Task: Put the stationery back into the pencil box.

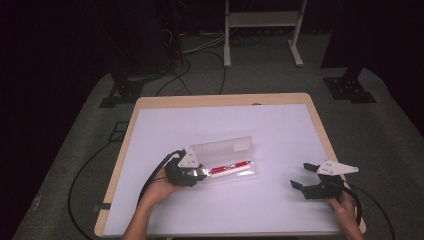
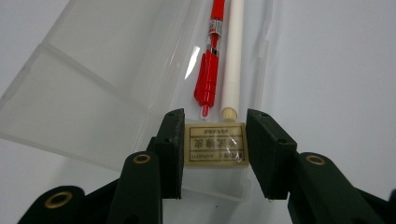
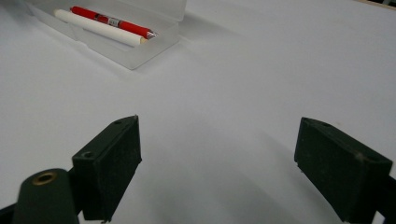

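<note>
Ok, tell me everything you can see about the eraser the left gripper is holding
The eraser is a small cream block with a printed label under a clear wrapper. It sits flat between the jaws of the left gripper, which press its two sides. It is at the near end of the open clear plastic case, just short of the tips of the red pen and white pencil.

Two hand-held grippers, both black. The left gripper (image 1: 200, 172), at seven o'clock on the table, and the right gripper (image 1: 300, 176), at four o'clock, each carry a grey three-cornered plate and a trailing black cable. Brass-ringed holes mark the arms behind flat rectangular pads (image 3: 343, 168). Forearms are bare.
</note>
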`<state>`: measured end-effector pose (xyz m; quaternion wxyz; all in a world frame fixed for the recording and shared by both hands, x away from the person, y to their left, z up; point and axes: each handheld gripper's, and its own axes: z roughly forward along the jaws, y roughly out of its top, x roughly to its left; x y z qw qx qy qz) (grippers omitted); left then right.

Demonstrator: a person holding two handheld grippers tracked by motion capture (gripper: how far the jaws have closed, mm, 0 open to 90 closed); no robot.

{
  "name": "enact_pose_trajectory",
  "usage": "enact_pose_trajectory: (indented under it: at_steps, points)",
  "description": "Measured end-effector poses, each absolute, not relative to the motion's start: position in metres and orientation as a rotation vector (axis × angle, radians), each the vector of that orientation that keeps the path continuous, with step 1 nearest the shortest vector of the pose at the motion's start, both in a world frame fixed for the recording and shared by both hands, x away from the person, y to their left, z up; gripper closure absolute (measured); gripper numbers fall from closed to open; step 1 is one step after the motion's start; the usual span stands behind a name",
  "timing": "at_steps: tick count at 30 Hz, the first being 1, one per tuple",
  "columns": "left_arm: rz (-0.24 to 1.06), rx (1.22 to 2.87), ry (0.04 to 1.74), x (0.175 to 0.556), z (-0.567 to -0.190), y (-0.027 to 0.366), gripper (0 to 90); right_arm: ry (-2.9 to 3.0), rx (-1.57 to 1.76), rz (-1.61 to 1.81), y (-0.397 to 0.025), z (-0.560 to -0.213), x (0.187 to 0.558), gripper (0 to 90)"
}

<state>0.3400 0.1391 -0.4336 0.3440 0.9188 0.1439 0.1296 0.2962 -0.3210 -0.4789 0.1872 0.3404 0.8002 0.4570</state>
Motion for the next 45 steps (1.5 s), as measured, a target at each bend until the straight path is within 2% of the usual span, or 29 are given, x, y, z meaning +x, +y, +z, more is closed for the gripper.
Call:
enact_pose_trajectory:
  at_steps: [27,45]
  points:
    - [0.3,2.417,0.392,0.3487,-0.4436,0.1385,58.5,2.248,0.964,1.296,-0.3218,-0.4788,0.2961,13.8]
    - [0.268,2.371,0.391,0.3423,-0.4378,0.1372,50.0,2.242,0.973,1.291,-0.322,-0.4788,0.2964,13.8]
